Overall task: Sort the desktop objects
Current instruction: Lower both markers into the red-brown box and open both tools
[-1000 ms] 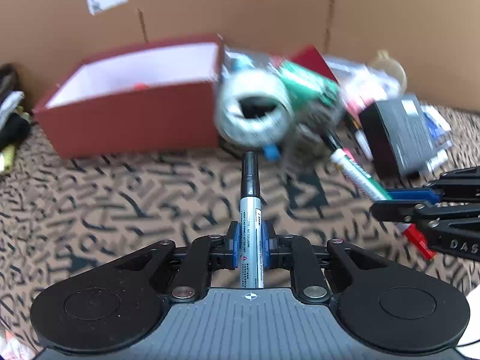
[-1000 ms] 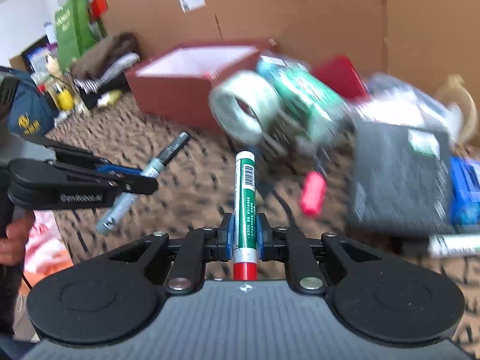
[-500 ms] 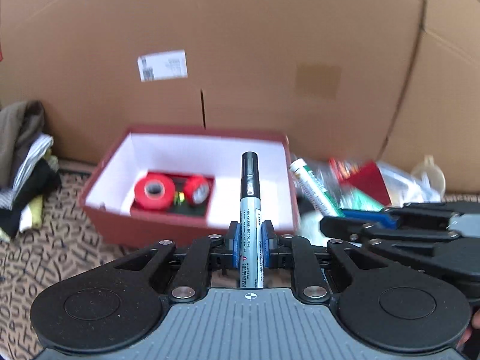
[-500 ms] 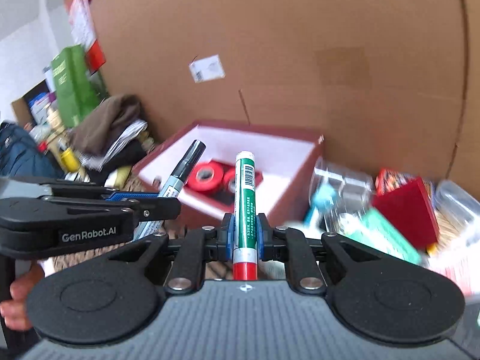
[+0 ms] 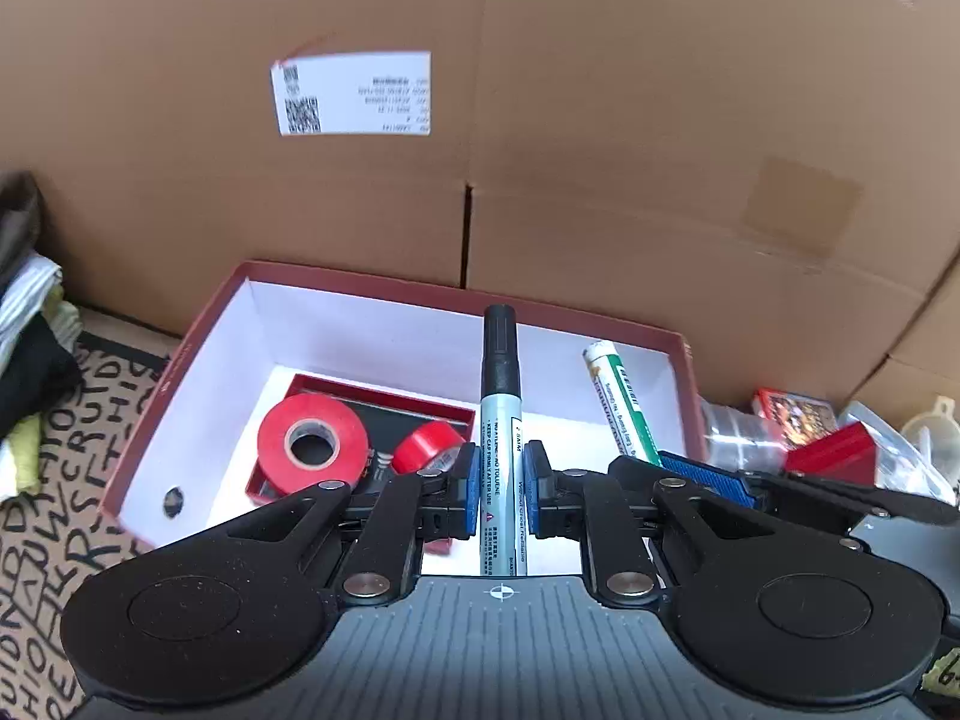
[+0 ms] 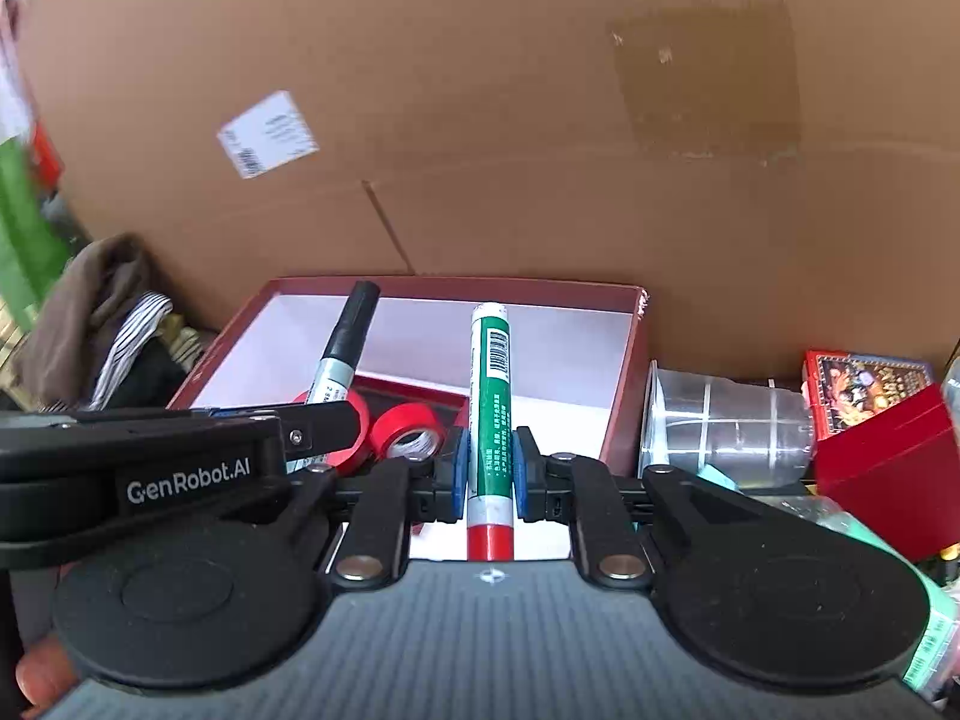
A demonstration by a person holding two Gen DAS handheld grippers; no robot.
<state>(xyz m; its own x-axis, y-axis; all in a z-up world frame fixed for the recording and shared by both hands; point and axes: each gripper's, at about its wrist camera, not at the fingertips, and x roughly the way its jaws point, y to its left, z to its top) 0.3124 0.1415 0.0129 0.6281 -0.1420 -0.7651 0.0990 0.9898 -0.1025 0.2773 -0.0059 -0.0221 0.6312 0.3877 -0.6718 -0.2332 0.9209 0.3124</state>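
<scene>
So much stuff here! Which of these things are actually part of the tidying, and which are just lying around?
In the job:
- left gripper, clamped on the silver marker with black cap
- right gripper, clamped on the green marker
- red box, holding two red tape rolls

Lying about:
- clear plastic container
- pile of clothes
- cardboard wall

"GenRobot.AI" stands in white on the left gripper; "KEEP CAP FIRMLY AFTER USE" runs along the silver marker; the cardboard's white label is unreadable
</scene>
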